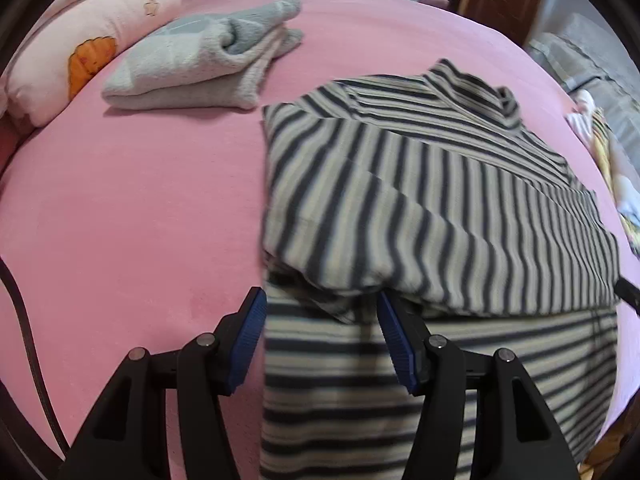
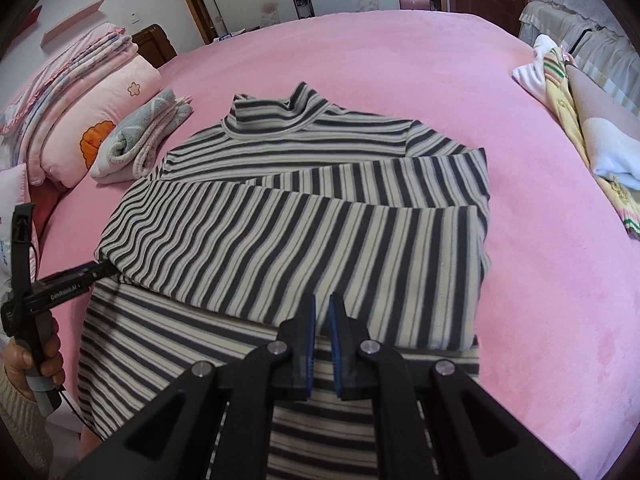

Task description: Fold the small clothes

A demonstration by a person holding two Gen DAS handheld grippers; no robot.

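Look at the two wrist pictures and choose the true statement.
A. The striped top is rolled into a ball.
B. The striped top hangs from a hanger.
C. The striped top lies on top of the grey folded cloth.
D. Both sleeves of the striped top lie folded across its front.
D: in the right wrist view the striped top lies flat on the pink bed, both sleeves crossed over its chest, apart from the grey folded cloth.

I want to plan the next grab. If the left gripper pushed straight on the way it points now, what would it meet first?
Probably the striped grey-and-cream turtleneck top: the open left gripper frames its folded-over edge, with the pink plush bedcover beneath. Depth is unclear.
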